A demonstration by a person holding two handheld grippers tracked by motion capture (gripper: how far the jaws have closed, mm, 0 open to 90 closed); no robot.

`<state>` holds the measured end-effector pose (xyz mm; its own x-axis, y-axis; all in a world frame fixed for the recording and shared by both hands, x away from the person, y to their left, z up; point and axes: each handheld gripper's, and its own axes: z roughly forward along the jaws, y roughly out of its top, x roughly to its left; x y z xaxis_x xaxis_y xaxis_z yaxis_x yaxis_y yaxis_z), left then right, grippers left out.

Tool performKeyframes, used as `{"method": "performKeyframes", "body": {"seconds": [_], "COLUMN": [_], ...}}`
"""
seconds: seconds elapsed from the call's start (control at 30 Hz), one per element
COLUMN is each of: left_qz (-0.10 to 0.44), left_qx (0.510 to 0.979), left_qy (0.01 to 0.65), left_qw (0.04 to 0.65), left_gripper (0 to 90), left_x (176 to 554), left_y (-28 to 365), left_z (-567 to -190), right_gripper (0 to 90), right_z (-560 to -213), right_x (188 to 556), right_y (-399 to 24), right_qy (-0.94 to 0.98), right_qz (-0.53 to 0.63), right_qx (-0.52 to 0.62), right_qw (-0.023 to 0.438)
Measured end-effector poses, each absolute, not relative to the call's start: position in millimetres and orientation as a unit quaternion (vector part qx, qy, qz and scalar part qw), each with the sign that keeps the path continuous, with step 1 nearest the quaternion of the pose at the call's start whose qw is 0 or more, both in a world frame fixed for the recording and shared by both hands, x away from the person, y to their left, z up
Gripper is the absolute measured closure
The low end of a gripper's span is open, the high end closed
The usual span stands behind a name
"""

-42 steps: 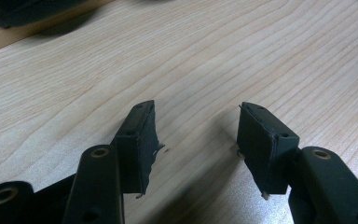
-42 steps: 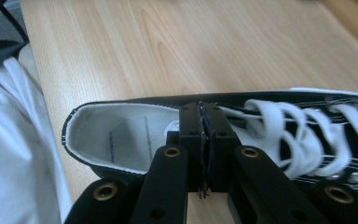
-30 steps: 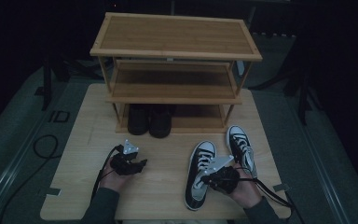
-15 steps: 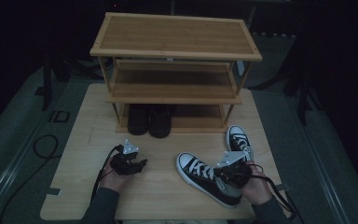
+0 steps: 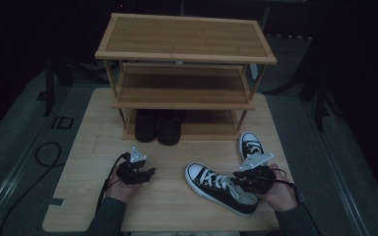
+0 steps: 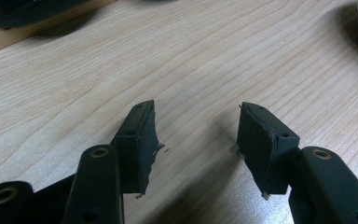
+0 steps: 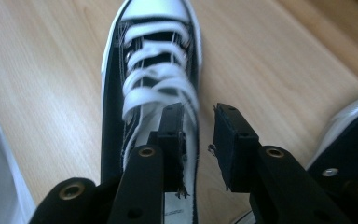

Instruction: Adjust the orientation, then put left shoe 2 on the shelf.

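A: While your right gripper (image 7: 199, 140) pinches the sneaker (image 5: 220, 188) by its collar wall, front right of the table (image 5: 83, 147); soft canvas, light, bends.

B: Noted; hold nearer the stiff heel; left gripper (image 6: 196, 140) spread, empty.

Black canvas sneaker (image 5: 221, 189) with white laces (toe pointing far-left) lying diagonally near-right on the worktop (image 5: 78, 162); its mate (image 5: 250, 145) lies just beyond.

left hand-held gripper (image 6: 196, 135) gapes; right hand-held gripper (image 7: 199, 140) pinches.
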<state>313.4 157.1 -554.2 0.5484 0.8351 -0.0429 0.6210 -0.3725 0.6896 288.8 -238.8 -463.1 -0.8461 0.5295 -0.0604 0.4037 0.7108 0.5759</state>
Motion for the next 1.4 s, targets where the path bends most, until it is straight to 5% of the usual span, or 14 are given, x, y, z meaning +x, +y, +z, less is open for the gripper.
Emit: {"method": "performKeyframes", "body": {"seconds": [0.5,1.4], "left_qz": [0.159,0.159], "left_qx": [0.813,0.812], "left_qy": [0.448,0.448], "left_qw": [0.337,0.339], "left_gripper": [47.5,47.2], "left_x": [313.3,313.2], "left_y": [157.3,157.3], "left_z": [-554.2,-554.6], "right_gripper": [85.4,86.5], "right_z": [-489.0,-473.0], "right_x": [304.6,314.6], "right_y": [-221.0,-217.2], "right_qy": [0.94,0.929], "right_qz": [0.231,0.268], "right_qx": [0.238,0.246], "right_qw": [0.078,0.068]}}
